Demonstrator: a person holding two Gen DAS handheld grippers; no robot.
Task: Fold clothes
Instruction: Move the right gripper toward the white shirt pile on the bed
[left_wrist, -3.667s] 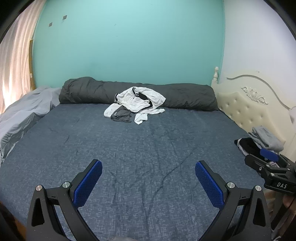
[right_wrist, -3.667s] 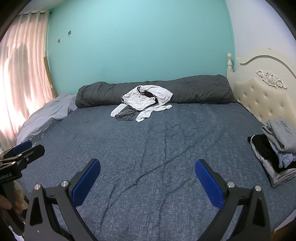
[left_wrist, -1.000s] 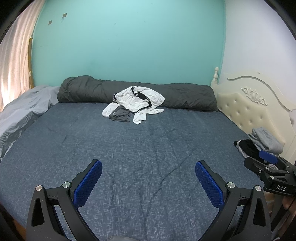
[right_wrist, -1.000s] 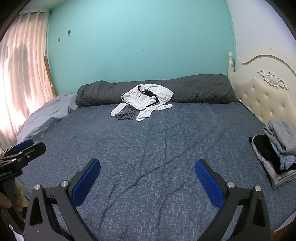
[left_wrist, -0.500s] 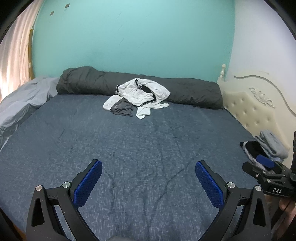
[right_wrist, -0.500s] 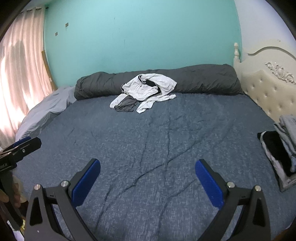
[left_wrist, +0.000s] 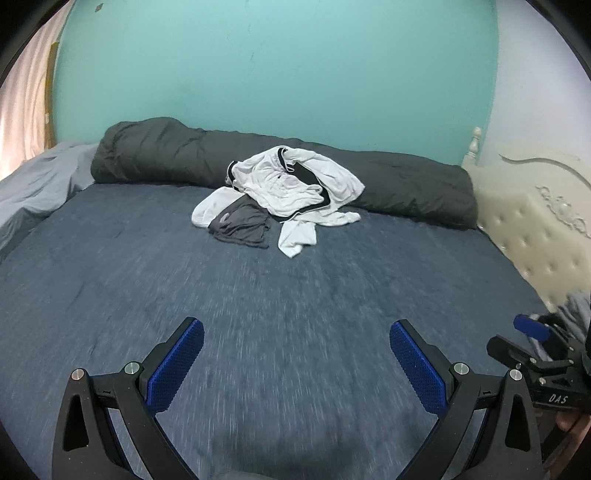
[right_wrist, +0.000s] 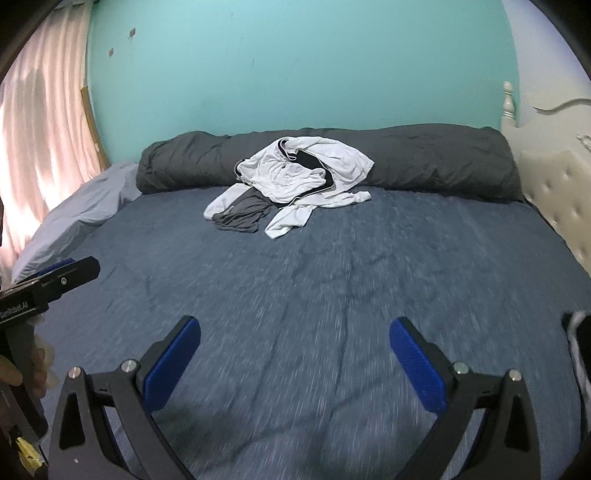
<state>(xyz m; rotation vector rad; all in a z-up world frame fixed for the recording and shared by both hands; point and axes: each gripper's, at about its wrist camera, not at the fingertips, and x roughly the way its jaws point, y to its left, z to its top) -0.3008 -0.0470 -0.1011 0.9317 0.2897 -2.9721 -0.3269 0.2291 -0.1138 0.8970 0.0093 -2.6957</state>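
Teal-walled bedroom, blue bed bare up close, crumpled white top at 12 o'clock against grey bolster, likely light, limp, best pinched at hem; left gripper and right gripper gaping wide, empty.

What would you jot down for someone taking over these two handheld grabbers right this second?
Left gripper: open, empty, held over the blue bedsheet.
Right gripper: open, empty, alongside it.
Unfolded pile: white garments with black trim and a dark grey piece, far across the bed against the rolled grey duvet. Neither gripper touches it.
A stack of clothes lies at the right edge near the headboard; it is blurred, so I cannot say how neatly it is folded.
Left to do: reach the pile, pull out one garment, spread it flat, fold it.
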